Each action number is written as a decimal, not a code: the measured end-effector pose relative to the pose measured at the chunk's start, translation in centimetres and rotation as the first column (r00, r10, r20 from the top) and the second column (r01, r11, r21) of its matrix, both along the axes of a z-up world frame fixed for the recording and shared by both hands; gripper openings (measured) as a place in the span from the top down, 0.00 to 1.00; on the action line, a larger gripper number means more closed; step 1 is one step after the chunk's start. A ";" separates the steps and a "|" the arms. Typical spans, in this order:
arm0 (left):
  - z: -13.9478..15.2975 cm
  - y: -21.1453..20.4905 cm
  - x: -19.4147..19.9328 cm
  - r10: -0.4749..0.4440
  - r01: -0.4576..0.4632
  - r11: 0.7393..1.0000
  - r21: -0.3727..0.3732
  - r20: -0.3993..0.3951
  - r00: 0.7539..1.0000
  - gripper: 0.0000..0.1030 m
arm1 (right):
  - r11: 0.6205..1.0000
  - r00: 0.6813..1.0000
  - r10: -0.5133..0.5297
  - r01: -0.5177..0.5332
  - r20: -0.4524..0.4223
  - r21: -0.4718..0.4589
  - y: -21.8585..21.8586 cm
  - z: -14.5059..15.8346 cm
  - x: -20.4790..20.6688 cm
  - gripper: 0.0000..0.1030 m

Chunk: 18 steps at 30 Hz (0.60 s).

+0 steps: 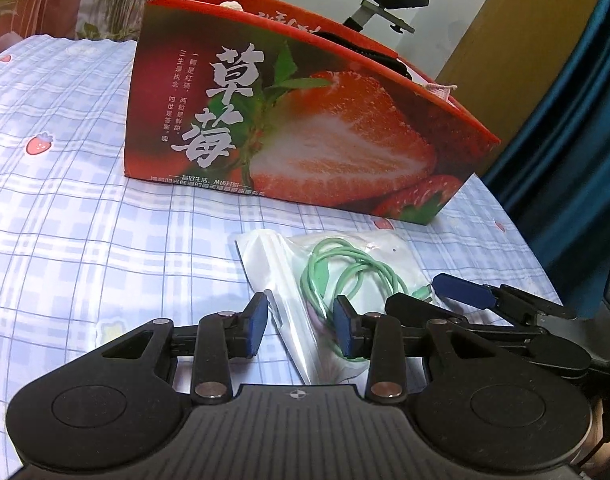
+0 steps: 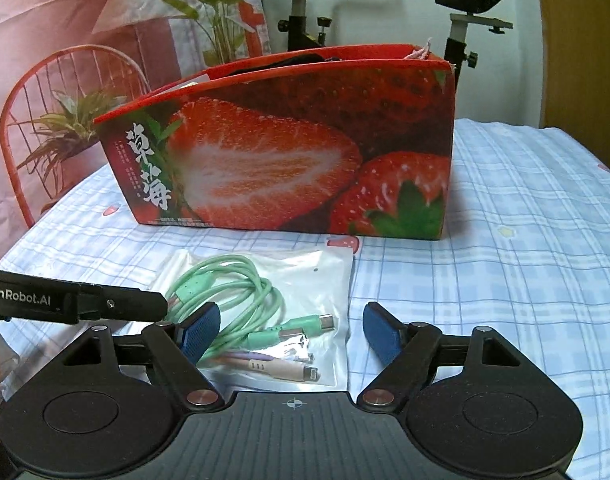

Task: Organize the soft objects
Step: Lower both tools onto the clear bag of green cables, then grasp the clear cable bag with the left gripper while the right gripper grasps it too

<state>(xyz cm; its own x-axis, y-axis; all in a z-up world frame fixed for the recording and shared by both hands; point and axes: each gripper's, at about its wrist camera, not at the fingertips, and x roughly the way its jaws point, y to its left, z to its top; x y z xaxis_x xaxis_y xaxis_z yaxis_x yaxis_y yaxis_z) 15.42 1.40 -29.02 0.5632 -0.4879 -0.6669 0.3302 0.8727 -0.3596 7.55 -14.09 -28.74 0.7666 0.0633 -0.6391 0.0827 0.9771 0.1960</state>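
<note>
a clear plastic bag [image 2: 261, 320] of curled green cables lies flat on the blue checked cloth [image 2: 485, 264], just before the red strawberry cardboard box [image 2: 289, 152]. the left gripper [image 1: 301, 330] seems to pinch the bag's edge. the right gripper [image 2: 291, 336] gapes wide over it, not squeezing.
</note>
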 end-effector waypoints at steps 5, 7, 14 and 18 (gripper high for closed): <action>0.0 -0.1 -0.2 0.000 0.000 1.000 0.004 0.007 1.000 0.63 | 1.000 1.000 0.008 -0.008 0.006 -0.004 0.1 -0.1 0.0 0.23; 0.1 -0.1 -0.2 0.000 0.000 1.000 0.004 0.006 1.000 0.63 | 1.000 1.000 0.013 -0.013 0.006 -0.009 0.2 -0.2 0.0 0.22; -0.1 0.3 -0.2 0.010 -0.010 1.000 -0.025 -0.008 1.000 0.64 | 1.000 1.000 0.016 -0.016 0.005 -0.005 0.3 -0.2 0.0 0.21; 0.0 0.3 -0.1 0.010 -0.011 1.000 -0.021 -0.007 1.000 0.64 | 1.000 1.000 0.017 -0.017 0.003 -0.002 0.3 -0.2 0.0 0.21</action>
<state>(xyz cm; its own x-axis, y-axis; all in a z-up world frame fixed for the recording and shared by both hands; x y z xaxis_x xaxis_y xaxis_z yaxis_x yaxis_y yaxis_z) 15.30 1.74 -29.04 0.5638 -0.4958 -0.6606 0.3186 0.8684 -0.3798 7.60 -13.75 -28.93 0.7673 0.0751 -0.6369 0.0655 0.9788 0.1943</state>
